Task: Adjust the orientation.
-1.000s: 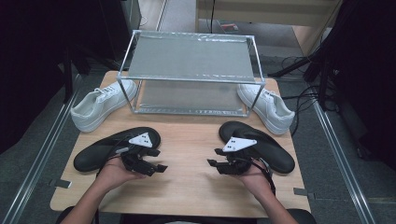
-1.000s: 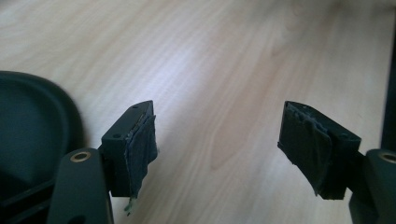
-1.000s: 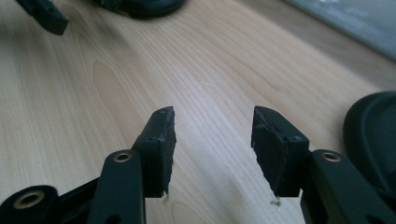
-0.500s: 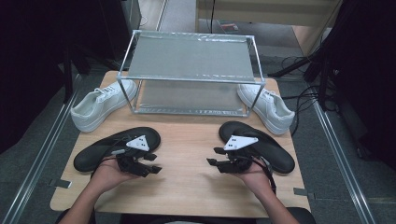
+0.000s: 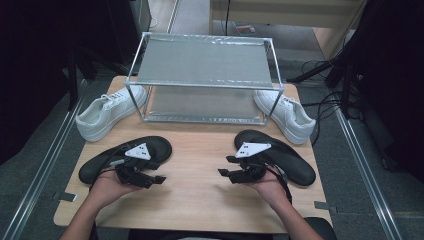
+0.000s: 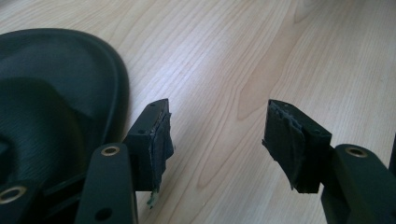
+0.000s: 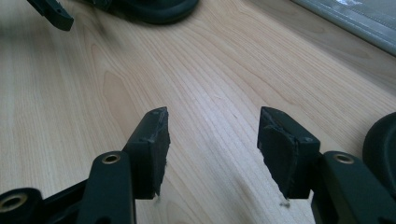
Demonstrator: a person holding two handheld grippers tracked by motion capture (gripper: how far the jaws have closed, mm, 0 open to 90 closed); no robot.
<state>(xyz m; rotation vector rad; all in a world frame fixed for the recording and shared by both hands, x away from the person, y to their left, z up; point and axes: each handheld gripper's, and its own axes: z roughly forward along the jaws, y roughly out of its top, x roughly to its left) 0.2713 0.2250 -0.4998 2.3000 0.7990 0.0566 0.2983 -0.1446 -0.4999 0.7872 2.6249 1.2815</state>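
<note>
Both claws are standing wide with nothing between the pads: the left gripper (image 5: 159, 178) is hovering low over bare table (image 5: 200, 200) at the near left, jaws pointing toward the middle, and the right gripper (image 5: 223, 167) is mirroring it at the near right, its jaws having just been opening further, only wood grain between them in the right gripper view. Just outside each claw a black shoe is lying: the left black shoe (image 5: 105, 165) is sitting right under and behind the left hand (image 5: 107, 187), its rim showing beside the left jaw in the left gripper view (image 6: 56, 93); the right black shoe (image 5: 287, 160) is lying just right of the right hand (image 5: 265, 186). Farther off, a wire rack (image 5: 205, 80) is standing mid-table with a white shoe on its left (image 5: 105, 112) and another on its right (image 5: 290, 116). Risks as I judge them: the jaws are facing away from the shoes, so a hurried swing could be knocking a black shoe off the near edge; a pinch on the thin rim could be slipping; trailing cables could be snagging a shoe; a lifted shoe could be clipping the rack frame.
</note>
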